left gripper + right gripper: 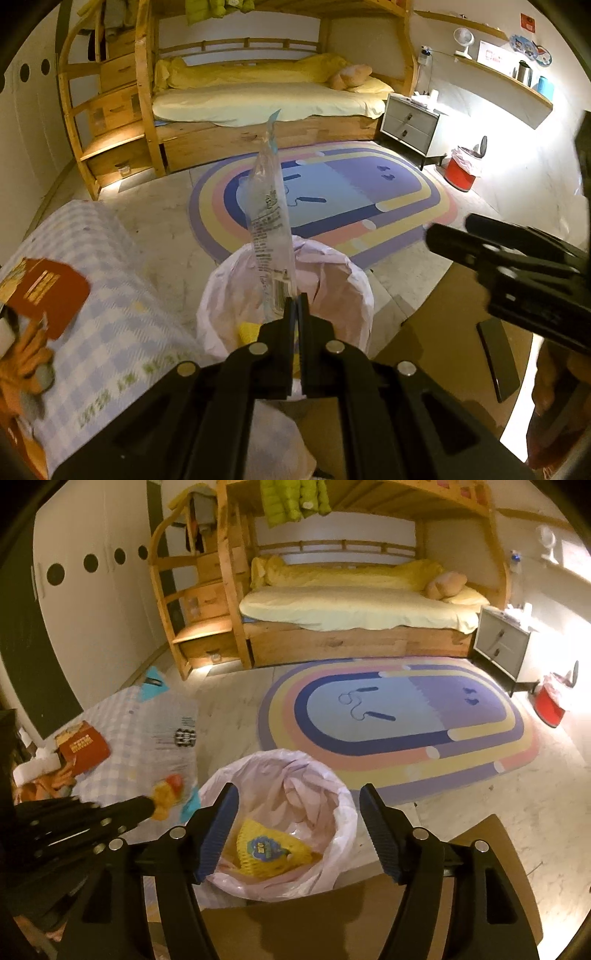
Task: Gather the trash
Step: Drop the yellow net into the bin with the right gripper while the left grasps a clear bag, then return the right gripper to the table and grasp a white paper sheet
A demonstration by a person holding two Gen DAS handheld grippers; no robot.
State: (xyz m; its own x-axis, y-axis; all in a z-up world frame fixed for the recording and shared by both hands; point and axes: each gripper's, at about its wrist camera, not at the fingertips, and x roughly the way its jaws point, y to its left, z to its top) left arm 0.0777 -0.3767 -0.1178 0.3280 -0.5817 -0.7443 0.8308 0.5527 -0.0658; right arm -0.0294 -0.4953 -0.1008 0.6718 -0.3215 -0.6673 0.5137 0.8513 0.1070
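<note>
The clear wrapper (271,218) is being pinched upright by the left gripper (296,306) directly above the lined bin (354,280); the right gripper (299,827) is being held with jaws spread, empty.

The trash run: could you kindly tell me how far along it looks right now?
Partly done. A yellow wrapper already lies in the lined bin. In hand: the left tongs pinch a clear wrapper upright over the bin, not yet dropped. The right tongs hang open, empty. Left: a red box and other litter on the checked cloth.
</note>
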